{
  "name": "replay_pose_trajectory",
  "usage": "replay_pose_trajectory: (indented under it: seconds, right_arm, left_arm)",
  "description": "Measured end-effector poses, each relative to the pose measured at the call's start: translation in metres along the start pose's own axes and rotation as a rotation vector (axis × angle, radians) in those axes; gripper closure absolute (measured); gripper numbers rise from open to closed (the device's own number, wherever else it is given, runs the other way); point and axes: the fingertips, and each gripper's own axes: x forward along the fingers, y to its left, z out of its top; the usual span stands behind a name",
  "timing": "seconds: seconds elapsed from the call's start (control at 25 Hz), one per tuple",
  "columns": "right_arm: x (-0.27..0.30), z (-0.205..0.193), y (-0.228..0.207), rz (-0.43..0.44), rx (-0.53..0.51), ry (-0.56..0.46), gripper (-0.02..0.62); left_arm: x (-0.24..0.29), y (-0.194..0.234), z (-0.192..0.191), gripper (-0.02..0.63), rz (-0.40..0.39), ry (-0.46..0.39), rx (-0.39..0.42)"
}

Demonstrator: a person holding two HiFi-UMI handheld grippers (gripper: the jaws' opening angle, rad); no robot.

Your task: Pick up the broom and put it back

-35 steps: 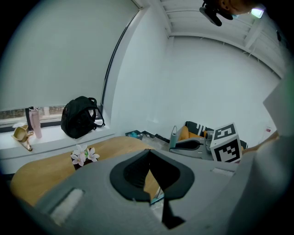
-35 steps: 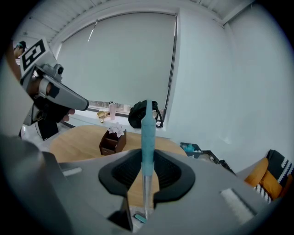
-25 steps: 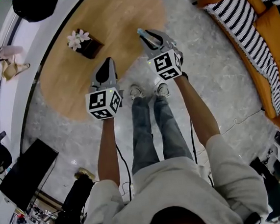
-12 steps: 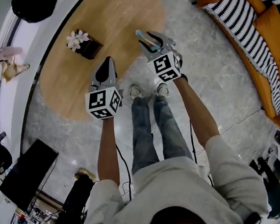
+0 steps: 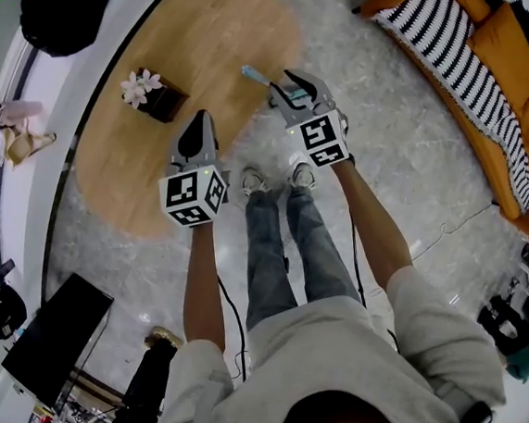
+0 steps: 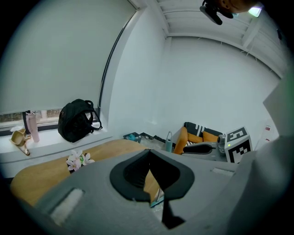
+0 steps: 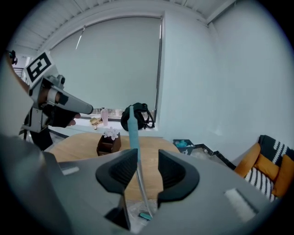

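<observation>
The broom has a teal grip [image 7: 132, 125], a thin metal shaft and a small teal end near the floor [image 7: 146, 215]. It stands tilted between the jaws of my right gripper [image 7: 147, 157]. The shaft lies near the left pad, with a clear gap on the right, and the jaws are closing. From the head view the teal grip [image 5: 253, 75] sticks out up-left of the right gripper [image 5: 292, 88], over the table's edge. My left gripper [image 5: 198, 121] is held level beside it, shut and empty [image 6: 149, 155].
An oval wooden table [image 5: 193, 45] lies ahead with a dark box of white flowers [image 5: 149, 91]. A black backpack [image 5: 64, 16] sits on the window ledge. An orange sofa with a striped cushion [image 5: 472, 46] is at the right. The person's shoes [image 5: 280, 176] stand on grey marble floor.
The right gripper has shifted a little away and its jaws stand wider around the broom. The teal grip now pokes out further to the left. The left gripper has stayed put.
</observation>
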Motion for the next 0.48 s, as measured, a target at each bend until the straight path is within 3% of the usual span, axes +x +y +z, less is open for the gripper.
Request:
replay_pose_trajectory:
  seconds: [0.24, 0.48]
  right_arm:
    - [-0.044, -0.002, -0.045, -0.127, 0.108, -0.042, 0.497]
    - [-0.095, -0.005, -0.084, -0.245, 0.156, -0.068, 0.588]
  left_arm:
    - [0.008, -0.023, 0.014, 0.604, -0.034, -0.013, 0.026]
    - [0.011, -0.041, 0.029, 0.604, -0.051, -0.025, 0.054]
